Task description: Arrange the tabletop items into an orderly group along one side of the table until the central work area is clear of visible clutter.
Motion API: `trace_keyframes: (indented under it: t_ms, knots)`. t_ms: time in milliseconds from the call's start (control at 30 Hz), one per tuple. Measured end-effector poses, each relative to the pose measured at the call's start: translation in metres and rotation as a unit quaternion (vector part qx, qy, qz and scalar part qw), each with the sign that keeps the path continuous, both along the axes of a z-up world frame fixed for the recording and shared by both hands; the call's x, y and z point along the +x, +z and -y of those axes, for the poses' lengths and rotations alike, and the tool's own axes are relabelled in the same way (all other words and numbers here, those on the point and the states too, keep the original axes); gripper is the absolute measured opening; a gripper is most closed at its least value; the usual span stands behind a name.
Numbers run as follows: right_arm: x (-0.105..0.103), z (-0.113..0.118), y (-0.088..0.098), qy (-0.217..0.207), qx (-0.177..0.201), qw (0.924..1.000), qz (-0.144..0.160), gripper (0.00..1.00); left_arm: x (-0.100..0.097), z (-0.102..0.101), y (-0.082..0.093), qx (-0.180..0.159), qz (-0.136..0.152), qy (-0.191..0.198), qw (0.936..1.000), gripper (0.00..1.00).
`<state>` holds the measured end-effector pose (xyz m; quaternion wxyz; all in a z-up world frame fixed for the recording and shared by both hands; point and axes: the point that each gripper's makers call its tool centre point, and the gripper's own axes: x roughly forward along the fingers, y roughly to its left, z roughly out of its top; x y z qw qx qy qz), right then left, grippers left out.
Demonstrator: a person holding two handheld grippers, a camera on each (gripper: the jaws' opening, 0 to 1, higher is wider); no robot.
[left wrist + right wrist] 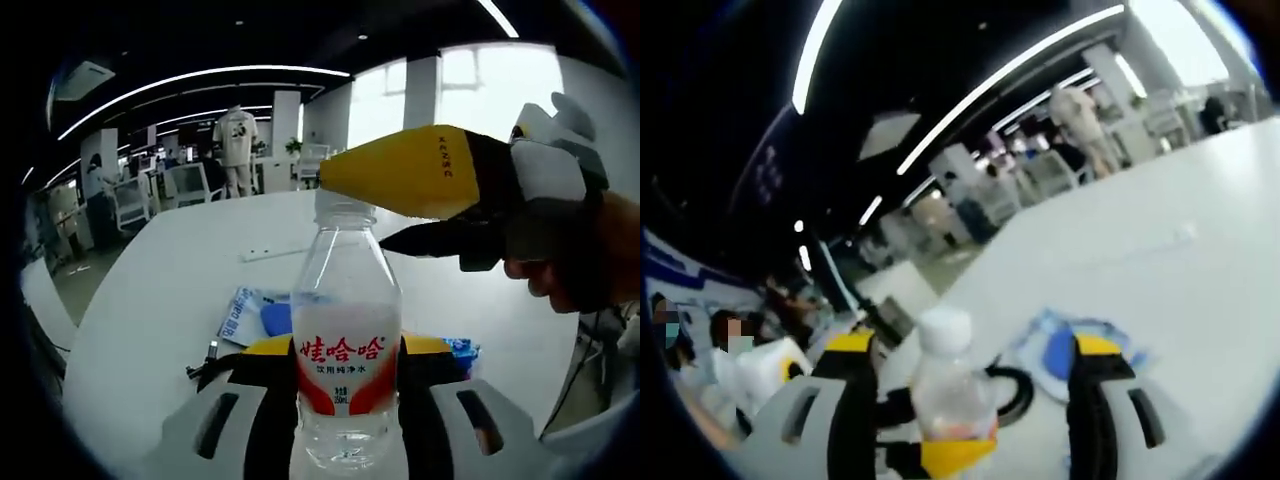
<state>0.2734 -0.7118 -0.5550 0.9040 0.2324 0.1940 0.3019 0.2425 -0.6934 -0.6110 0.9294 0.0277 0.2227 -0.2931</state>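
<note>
Between the left tongs [345,415] sits a clear water bottle [345,350] with a red and white label, standing upright, and both yellow-tipped jaws press its sides, so that one's clamped on the bottle. Its white cap is on. Coming in over the bottle's cap from the right are the right tongs [400,205], a person's hand [560,250] behind them. Those jaws stand apart, the top one above the cap and the lower one beside the neck, not closed on anything as far as I can see. In the right gripper view the bottle [945,385] shows between the right tongs [965,400] with gaps on both sides, so yeah, open.

Just behind the bottle on the white table [160,300] there's a blue and white packet [240,312], and a small dark thing with a metal bit [207,358] lies left of the bottle; can't tell what it is. Something blue [462,350] peeks out right of the bottle too. Farther back from the bottle, a thin white strip [272,252] lies flat on the table.

Progress-wise I'd say it's early or midway: the bottle is off the table in the tongs, not parked anywhere yet, and the packet plus the small bits are loose around the middle. No tidy group along an edge that I can see, so most of the sorting looks left to do.
</note>
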Motion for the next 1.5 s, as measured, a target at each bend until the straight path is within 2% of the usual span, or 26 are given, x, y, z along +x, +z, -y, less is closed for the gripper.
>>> trace_keyframes:
  t_ms: [167,233,267,367,400,433,567,767,1033,1233,1500]
  knots:
    - [0.000,-0.011,0.000,0.021,-0.018,0.9995,0.013,0.67,-0.004,0.002,0.002,-0.005,0.001,-0.004,1.0000,0.36]
    - [-0.001,-0.014,0.002,0.029,-0.021,0.9992,0.016,0.59,-0.005,0.004,0.004,-0.005,0.003,-0.007,1.0000,0.36]
    - [-0.001,-0.016,0.003,0.034,-0.022,0.9990,0.020,0.55,-0.006,0.004,0.005,-0.006,0.004,-0.008,0.9999,0.36]
    - [-0.002,-0.019,0.008,0.048,-0.034,0.9974,0.041,0.30,-0.006,0.003,0.006,-0.008,0.004,-0.007,0.9999,0.36]
    - [-0.004,-0.023,0.011,0.057,-0.026,0.9971,0.043,0.23,-0.007,0.003,0.006,-0.007,0.004,-0.009,0.9999,0.36]
    - [-0.006,-0.027,0.012,0.067,-0.025,0.9966,0.041,0.22,-0.007,0.003,0.006,-0.006,0.003,-0.009,0.9999,0.36]
    - [-0.006,-0.032,0.017,0.076,-0.043,0.9943,0.063,0.21,-0.006,-0.003,0.009,-0.013,0.006,-0.003,0.9999,0.36]
    - [-0.007,-0.045,0.029,0.107,-0.072,0.9857,0.109,0.20,0.000,-0.011,0.015,-0.013,0.016,0.007,0.9998,0.36]
    - [-0.002,-0.055,0.034,0.122,-0.084,0.9810,0.126,0.19,0.008,-0.018,0.019,-0.013,0.022,0.016,0.9995,0.36]
    - [0.004,-0.069,0.039,0.142,-0.094,0.9747,0.145,0.19,0.019,-0.030,0.023,-0.005,0.030,0.023,0.9993,0.36]
    - [0.020,-0.097,0.049,0.184,-0.103,0.9612,0.178,0.19,0.041,-0.056,0.031,0.001,0.048,0.043,0.9979,0.36]
